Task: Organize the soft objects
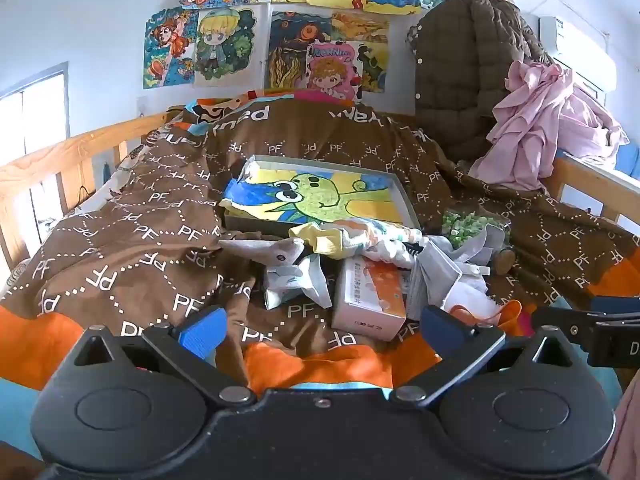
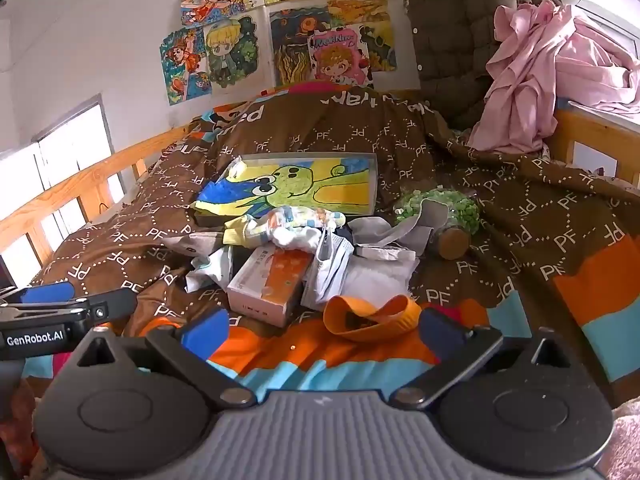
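Note:
A pile of soft things lies on the brown quilt (image 1: 132, 248): a patterned sock with a yellow cuff (image 1: 348, 236) (image 2: 288, 222), a grey sock (image 1: 264, 250), a crumpled wipes packet (image 1: 292, 286), a white cloth (image 2: 376, 276), an orange band (image 2: 372, 316) and a green plush (image 2: 444, 206). My left gripper (image 1: 322, 330) is open and empty, just short of the pile. My right gripper (image 2: 322, 330) is open and empty, the orange band right before its fingers.
An orange-and-white box (image 1: 370, 300) (image 2: 268, 284) sits in the pile. A shallow box with a frog drawing (image 1: 320, 196) lies behind it. A brown quilted coat (image 1: 468, 68) and pink cloth (image 1: 548, 120) hang at the right. Wooden bed rails (image 1: 72, 152) run along both sides.

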Tool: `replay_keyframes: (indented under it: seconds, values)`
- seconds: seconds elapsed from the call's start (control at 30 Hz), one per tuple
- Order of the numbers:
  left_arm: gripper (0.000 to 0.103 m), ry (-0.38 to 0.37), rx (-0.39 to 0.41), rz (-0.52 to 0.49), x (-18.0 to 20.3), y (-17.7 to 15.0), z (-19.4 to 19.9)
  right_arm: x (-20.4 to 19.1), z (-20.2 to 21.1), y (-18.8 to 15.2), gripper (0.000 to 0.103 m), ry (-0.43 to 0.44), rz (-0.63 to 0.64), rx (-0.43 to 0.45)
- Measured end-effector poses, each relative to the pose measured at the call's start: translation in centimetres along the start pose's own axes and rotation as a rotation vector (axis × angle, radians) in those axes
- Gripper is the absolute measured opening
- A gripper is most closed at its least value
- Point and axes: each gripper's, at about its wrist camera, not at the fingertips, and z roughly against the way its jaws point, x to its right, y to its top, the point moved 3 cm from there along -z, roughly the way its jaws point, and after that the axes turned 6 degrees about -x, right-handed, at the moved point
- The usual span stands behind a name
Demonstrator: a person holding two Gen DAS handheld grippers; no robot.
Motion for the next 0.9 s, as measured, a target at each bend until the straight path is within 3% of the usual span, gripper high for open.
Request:
replay_keyframes:
  seconds: [0.9]
  values:
    - [0.102,0.0,-0.01,0.011,-0.36,-0.4,-0.55,-0.05,0.24,0.1,0.103,0.003,-0.003,-0.001]
